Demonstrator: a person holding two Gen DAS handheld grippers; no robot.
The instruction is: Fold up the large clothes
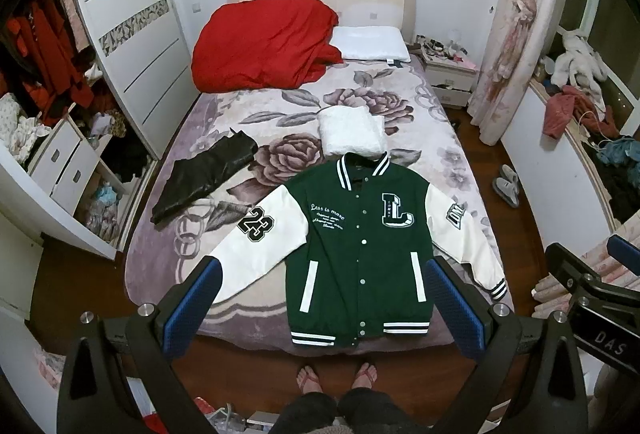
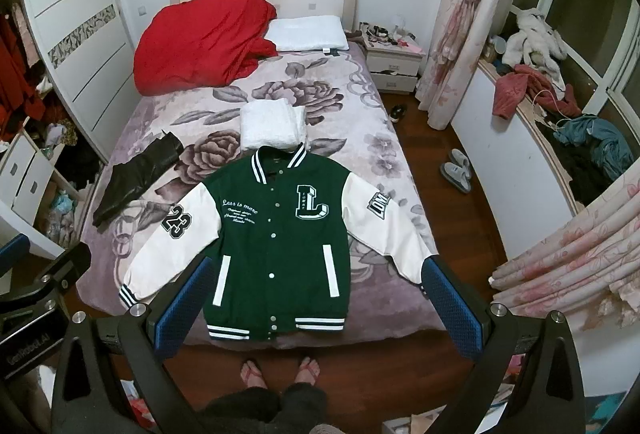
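From the left wrist camera, the left gripper [image 1: 326, 304] has its fingers wide apart and holds nothing. The jacket [image 1: 360, 254] lies flat and face up on the bed [image 1: 448, 137], just ahead of the gripper, with both sleeves spread out. Beyond its collar sits a folded white cloth [image 1: 352, 129].

From the right wrist camera, the right gripper [image 2: 318, 304] is also spread open and empty. The jacket [image 2: 276, 246] lies ahead of it, slightly to the left.
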